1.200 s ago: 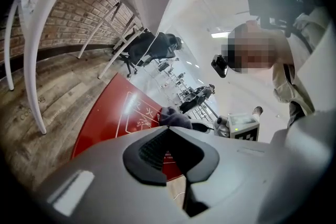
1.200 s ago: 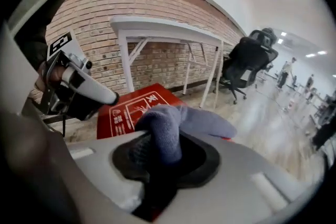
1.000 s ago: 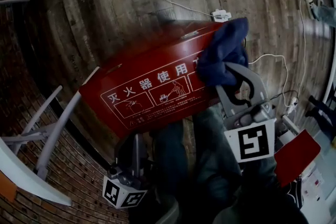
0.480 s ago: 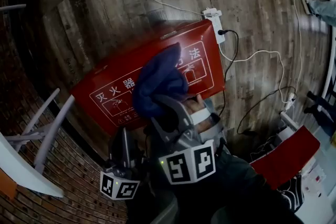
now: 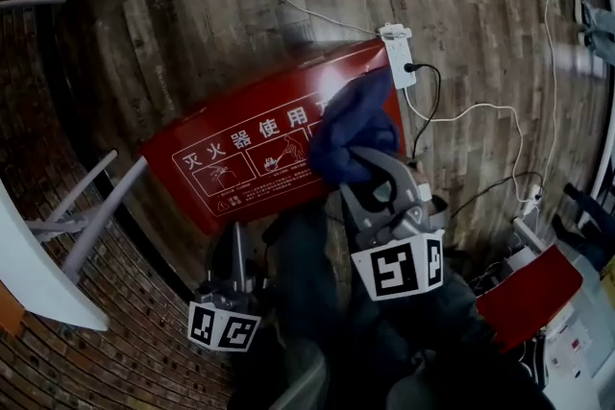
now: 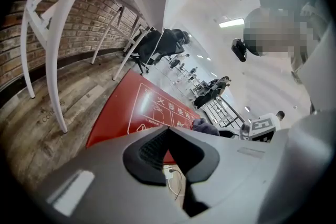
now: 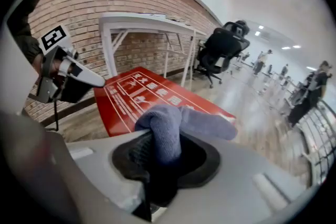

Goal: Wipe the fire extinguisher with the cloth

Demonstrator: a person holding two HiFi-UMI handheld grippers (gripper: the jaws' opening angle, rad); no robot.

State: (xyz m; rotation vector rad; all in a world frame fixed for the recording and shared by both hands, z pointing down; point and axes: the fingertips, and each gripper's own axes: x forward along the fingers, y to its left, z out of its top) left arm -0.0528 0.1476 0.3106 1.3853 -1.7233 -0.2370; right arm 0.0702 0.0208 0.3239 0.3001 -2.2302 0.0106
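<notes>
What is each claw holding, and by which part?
The right claw pinches the blue cloth by a bunched fold, its loose end over the red extinguisher box. The left claw holds nothing.

The fire extinguisher box lay flat on the floor in front of us. The cloth sat on top of the box's right end. Our right gripper was on the near side of the cloth, with the cloth between its jaws. Our left gripper was to the left of it, close to the box's near edge. A power strip lay on the floor just beside the box's far right corner, and a cable ran from it off to the right. Table legs stood left of the box, with the wall beyond them.
</notes>
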